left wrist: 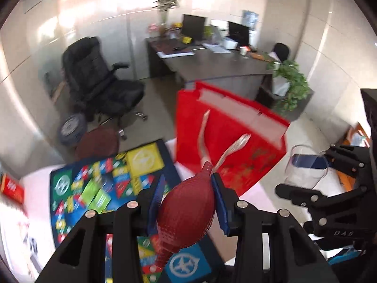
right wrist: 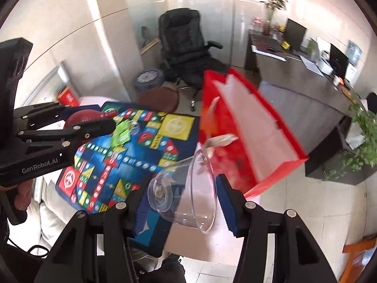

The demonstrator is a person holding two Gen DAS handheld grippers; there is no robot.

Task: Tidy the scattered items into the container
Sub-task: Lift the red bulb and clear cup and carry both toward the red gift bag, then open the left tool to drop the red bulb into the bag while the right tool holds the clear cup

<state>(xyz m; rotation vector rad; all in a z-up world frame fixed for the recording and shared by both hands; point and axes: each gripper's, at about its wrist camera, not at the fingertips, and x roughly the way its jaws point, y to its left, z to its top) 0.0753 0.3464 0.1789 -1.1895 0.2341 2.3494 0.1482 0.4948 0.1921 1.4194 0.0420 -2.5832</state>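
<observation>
My left gripper [left wrist: 188, 186] is shut on a dark red, textured bulb-shaped item [left wrist: 186, 214], held in the air between its blue pads. Just ahead stands an open red paper bag [left wrist: 226, 146] with silver ribbon handles, its white inside showing. My right gripper [right wrist: 183, 195] is shut on a clear plastic cup [right wrist: 188, 188], tilted on its side, close to the red bag [right wrist: 247, 127]. The left wrist view shows the right gripper [left wrist: 304, 171] with the cup [left wrist: 306, 179] at the right. In the right wrist view the left gripper [right wrist: 106, 118] and bulb [right wrist: 84, 115] are at the left.
A colourful board-game mat [left wrist: 94, 179] lies on the white table [left wrist: 35, 179] below both grippers, with green packets [right wrist: 121, 134] on it. A black office chair [left wrist: 101, 82], round cushions [left wrist: 96, 141], a desk with monitors [left wrist: 212, 63] and a potted plant [left wrist: 292, 85] stand beyond.
</observation>
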